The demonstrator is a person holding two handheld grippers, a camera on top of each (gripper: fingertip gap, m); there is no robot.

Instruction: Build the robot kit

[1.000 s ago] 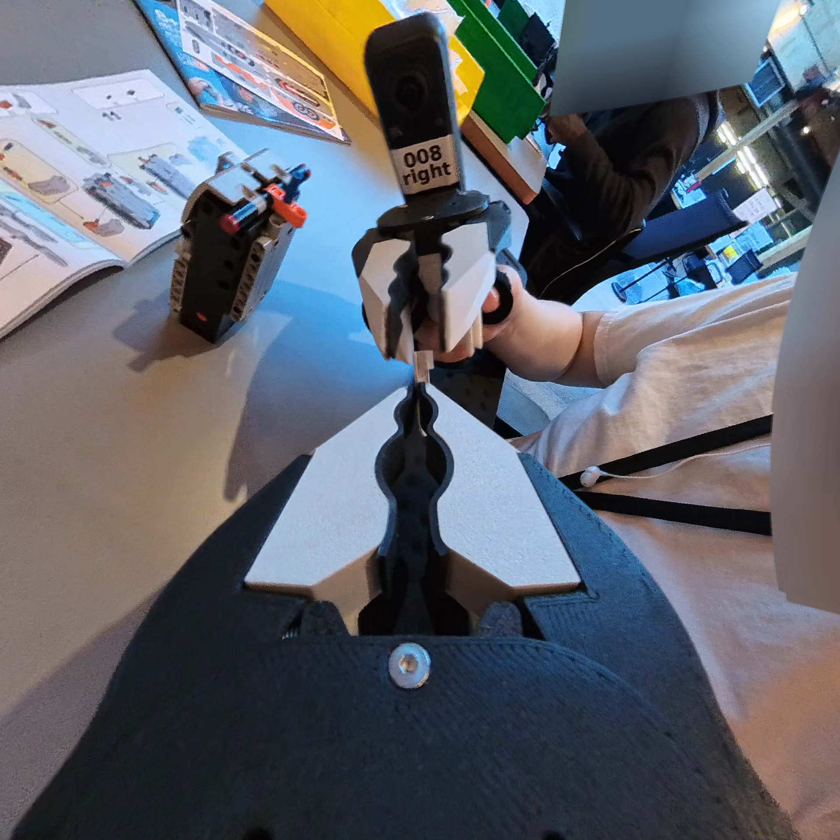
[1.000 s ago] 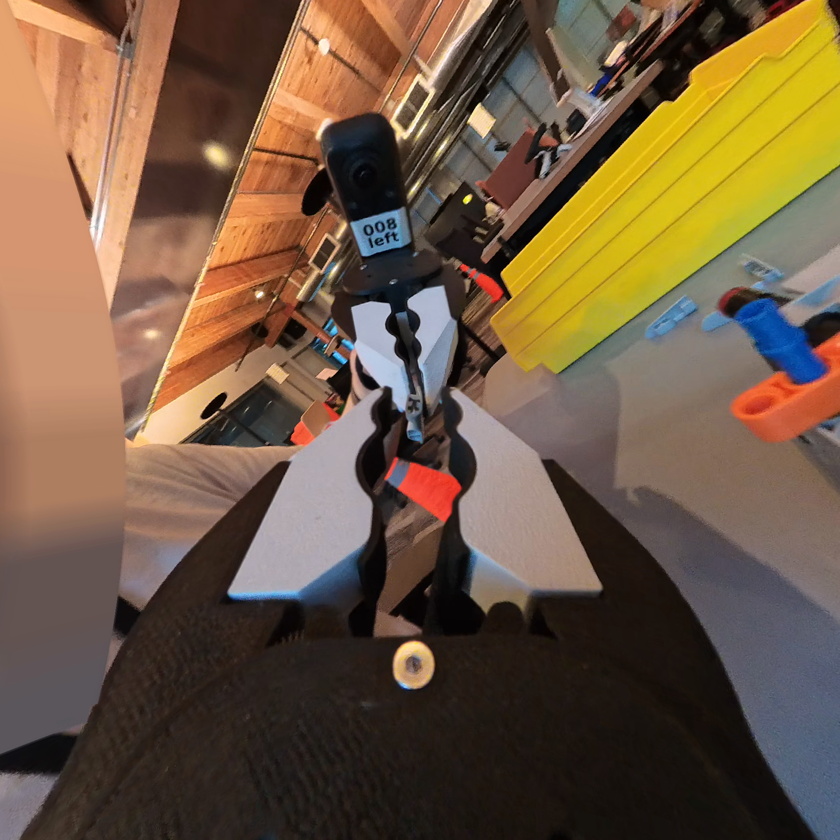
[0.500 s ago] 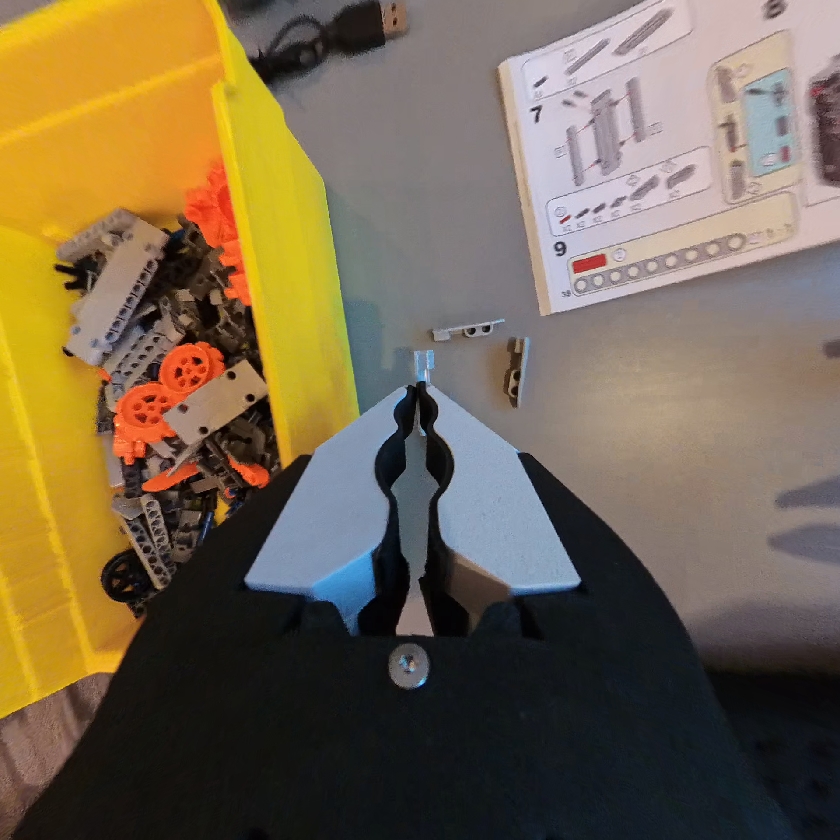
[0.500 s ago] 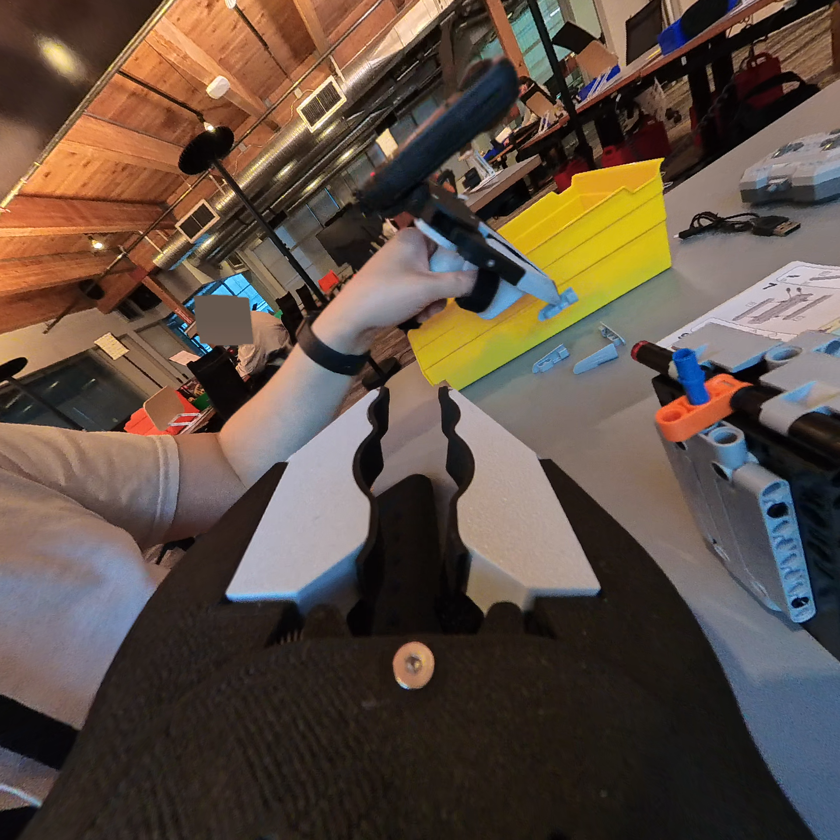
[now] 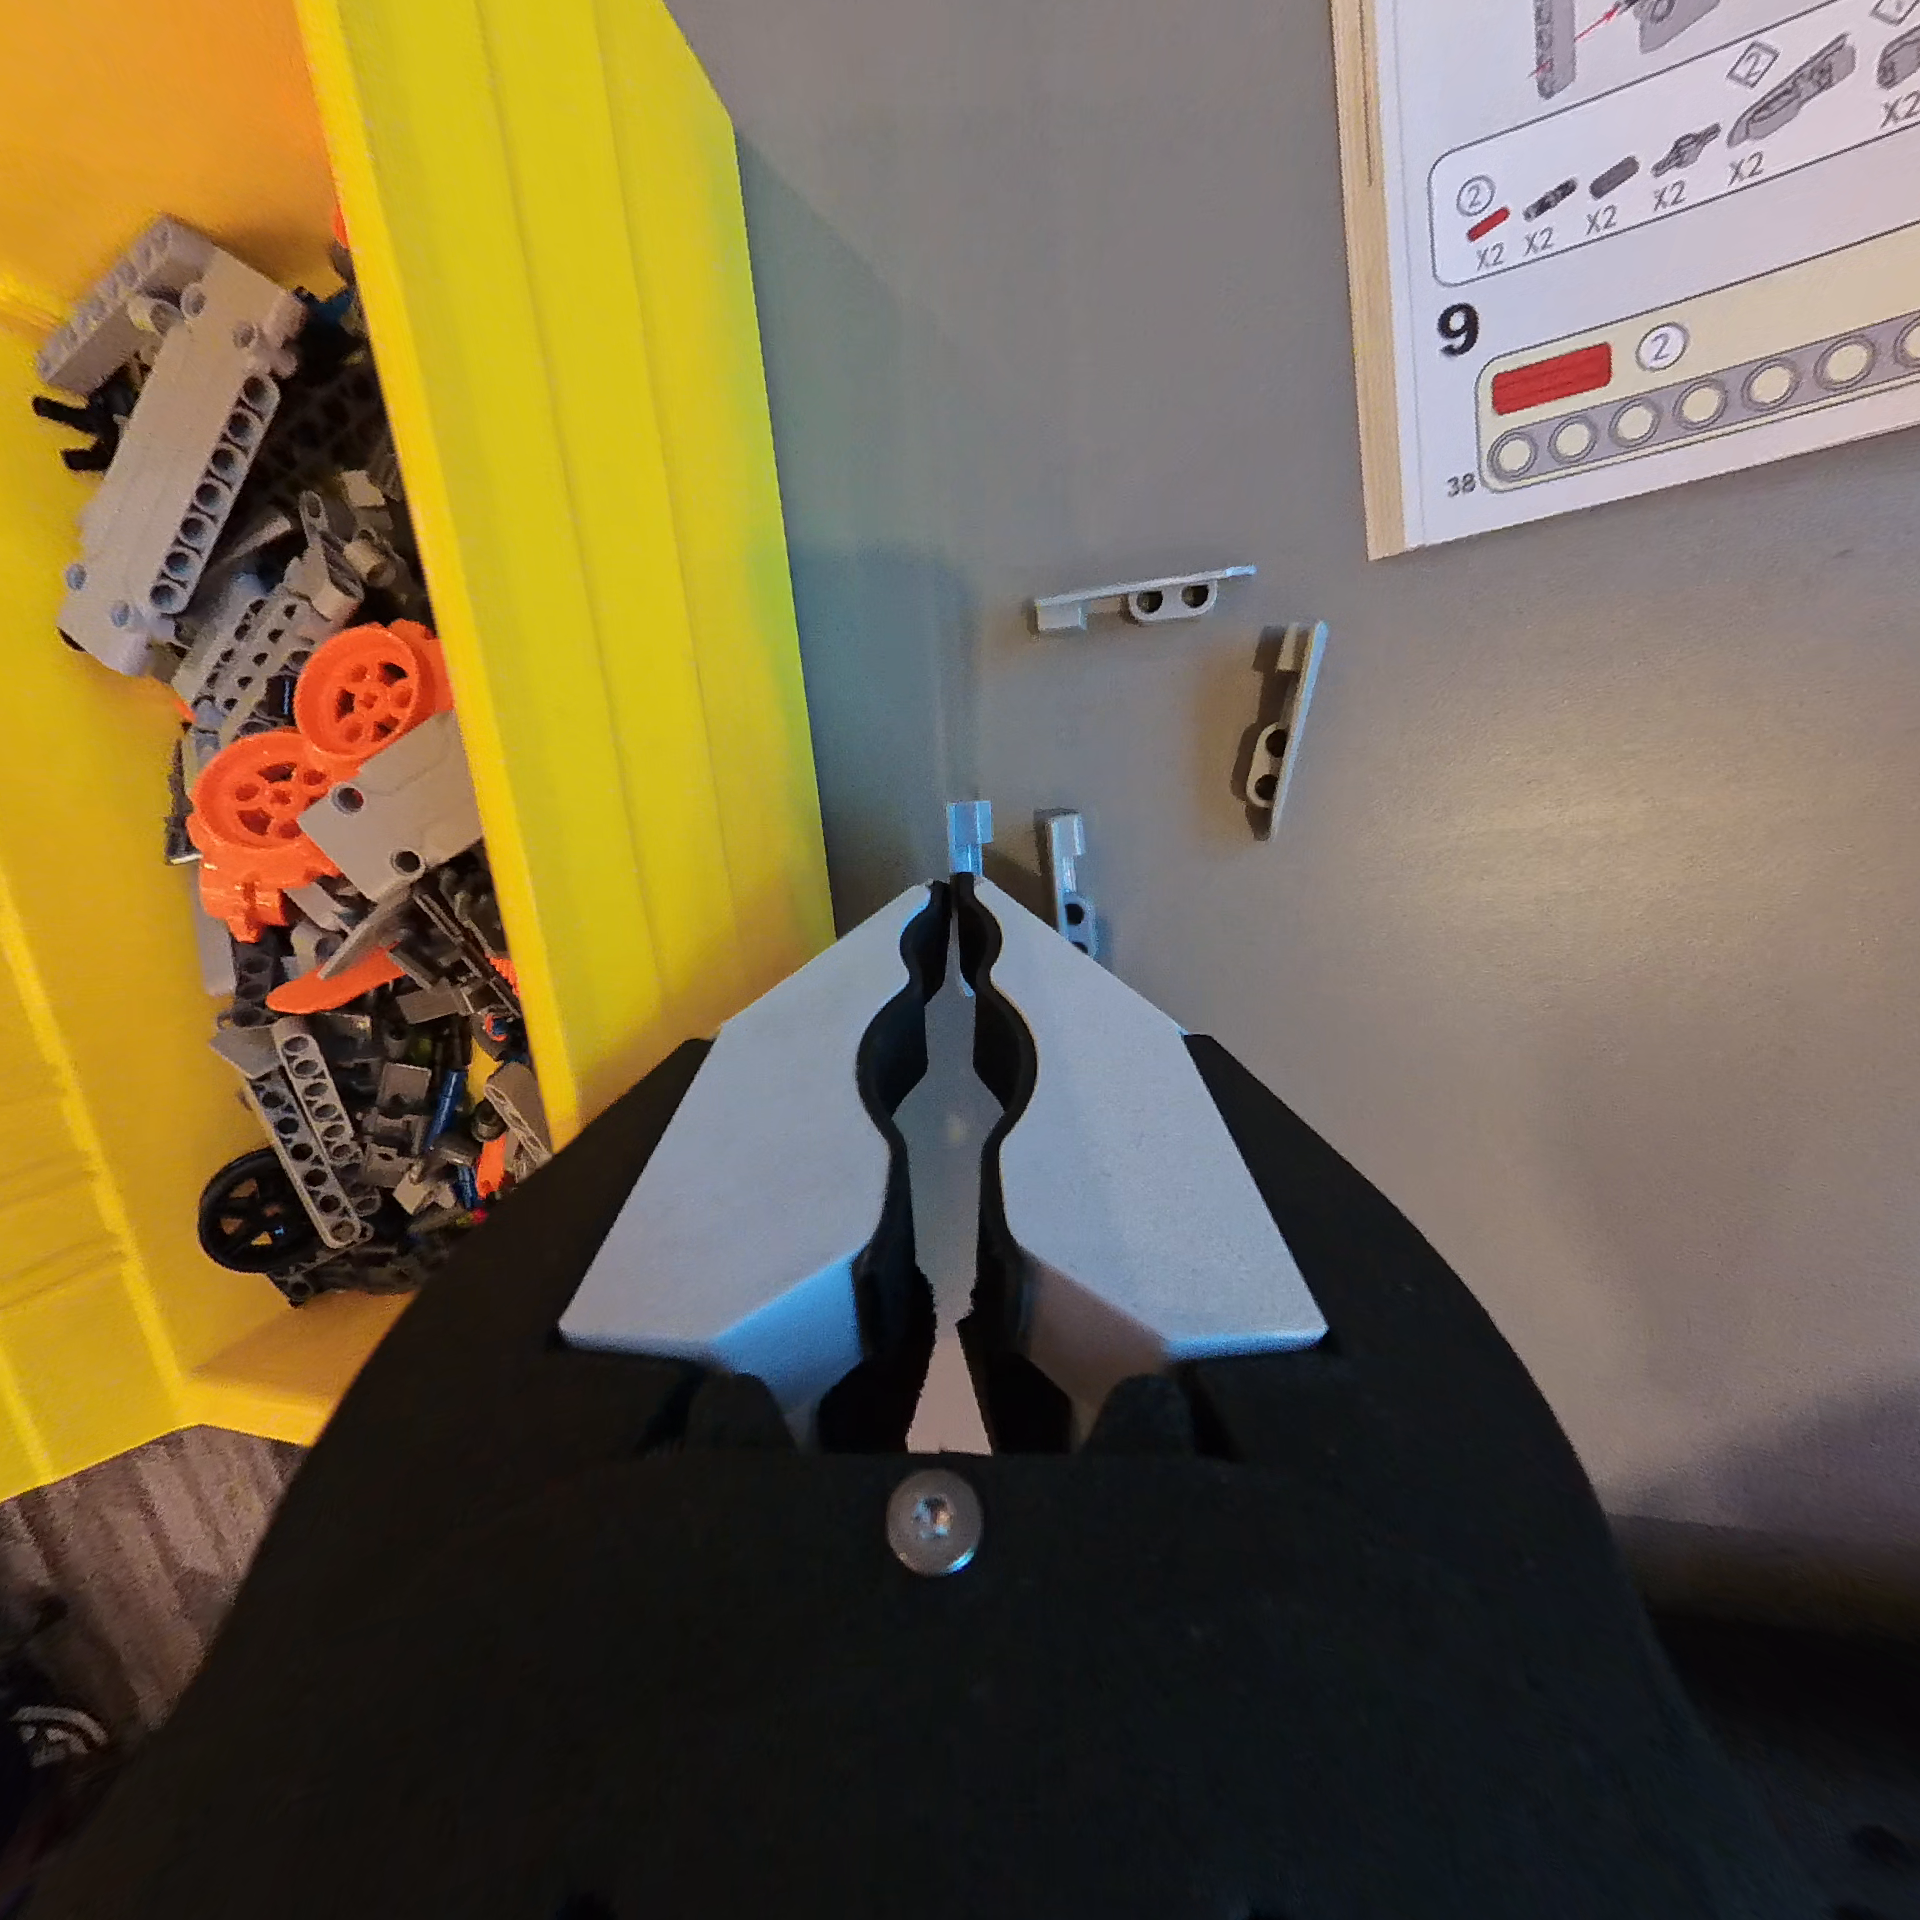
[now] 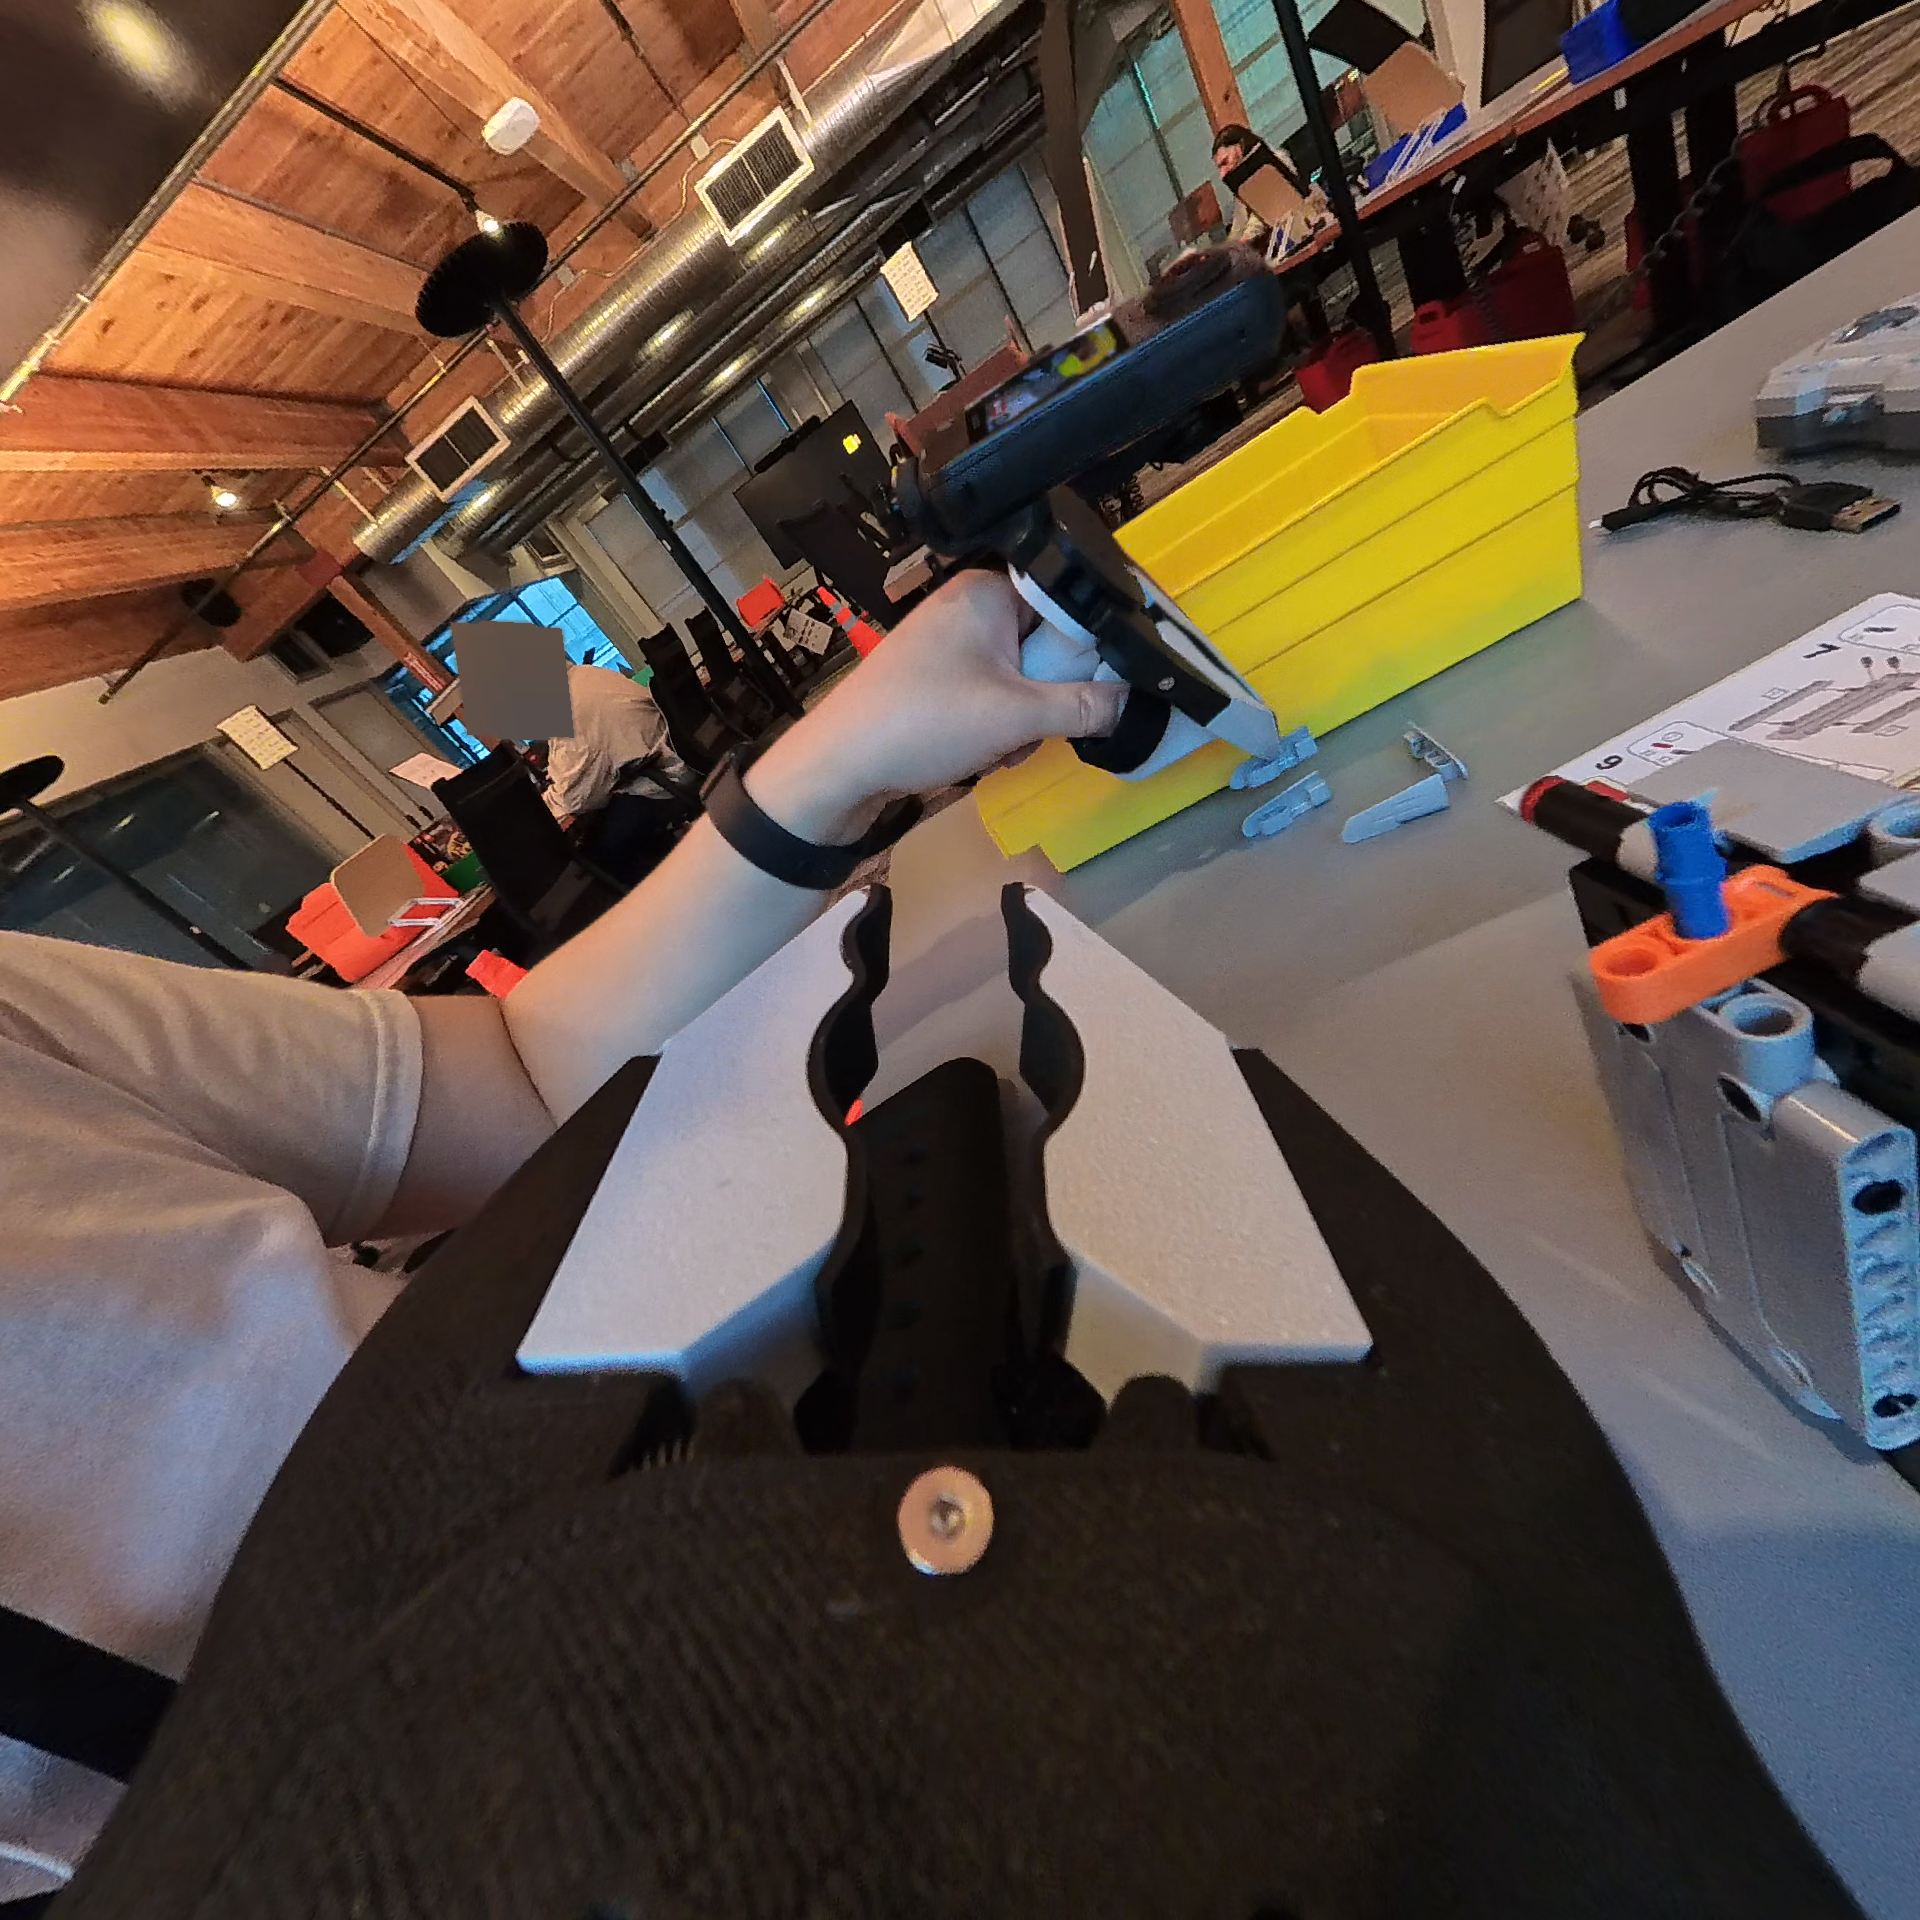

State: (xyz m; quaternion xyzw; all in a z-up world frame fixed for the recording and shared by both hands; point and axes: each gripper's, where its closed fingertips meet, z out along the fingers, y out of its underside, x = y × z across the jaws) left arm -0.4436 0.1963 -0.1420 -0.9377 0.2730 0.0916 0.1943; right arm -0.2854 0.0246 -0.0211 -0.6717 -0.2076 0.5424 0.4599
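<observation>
My left gripper (image 5: pixel 958 888) is shut on a small thin grey piece (image 5: pixel 967 828) and holds it low over the grey table, just right of a yellow bin (image 5: pixel 582 582). Three similar grey pieces lie close by: one beside the fingertips (image 5: pixel 1070 873), two farther out (image 5: pixel 1143 600) (image 5: pixel 1276 727). In the right wrist view the left gripper (image 6: pixel 1262 740) points down at the table with a hand around it. My right gripper (image 6: pixel 948 899) is open and empty, above the table's near edge. A grey and black brick model (image 6: pixel 1766 1122) with an orange beam and a blue pin stands to its right.
The yellow bin holds several loose grey, black and orange parts (image 5: pixel 281 790). An open instruction booklet (image 5: pixel 1662 312) lies right of the loose pieces. A black cable (image 6: pixel 1745 509) and a grey device (image 6: pixel 1849 395) lie farther back. My arm in a white sleeve (image 6: pixel 208 1143) crosses the left. The grippers' ends are close to 25 centimeters from one another.
My left gripper swung away from the right gripper to above the table by the bin, then dropped closer, still shut on the grey piece. The right gripper stays open.
</observation>
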